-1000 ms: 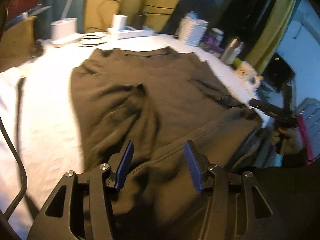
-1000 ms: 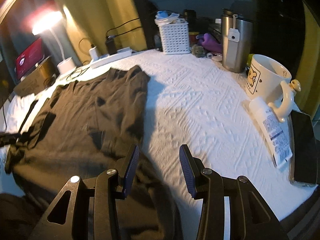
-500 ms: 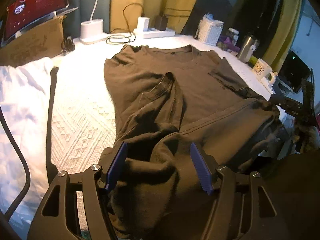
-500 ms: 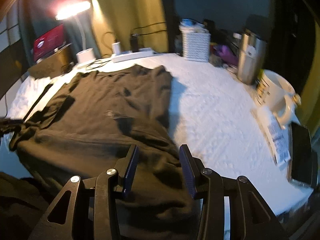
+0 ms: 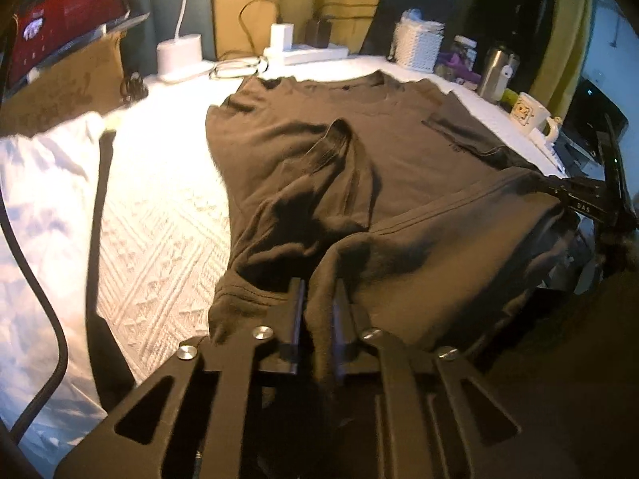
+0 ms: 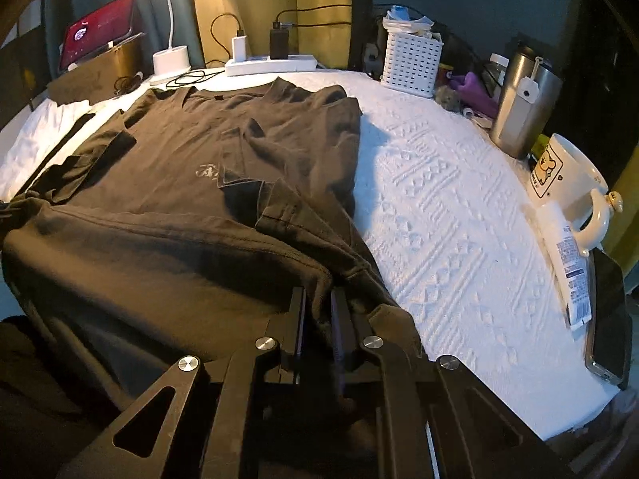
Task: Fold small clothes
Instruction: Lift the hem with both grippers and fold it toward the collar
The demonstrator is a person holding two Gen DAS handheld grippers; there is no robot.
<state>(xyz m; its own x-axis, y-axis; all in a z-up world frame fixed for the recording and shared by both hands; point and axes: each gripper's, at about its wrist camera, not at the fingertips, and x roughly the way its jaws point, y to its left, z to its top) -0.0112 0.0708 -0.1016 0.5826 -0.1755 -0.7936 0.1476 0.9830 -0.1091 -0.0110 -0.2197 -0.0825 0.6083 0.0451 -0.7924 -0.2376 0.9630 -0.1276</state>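
Ahead of both my tools a white textured cloth (image 6: 459, 215) covers the table, and the dark T-shirt (image 5: 379, 151) lies spread on it, sleeves folded inward. My left gripper (image 5: 318, 311) is closing on the near hem; my right gripper (image 6: 318, 311) pinches that hem's other corner. A mug (image 6: 559, 175) stands far right.

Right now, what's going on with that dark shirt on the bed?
A person is folding a dark brown cotton T-shirt spread on a white textured bedspread. The left tool and right tool each pinch the shirt's near hem. Both sleeves are already turned inward; the bottom fold hasn't been made yet.
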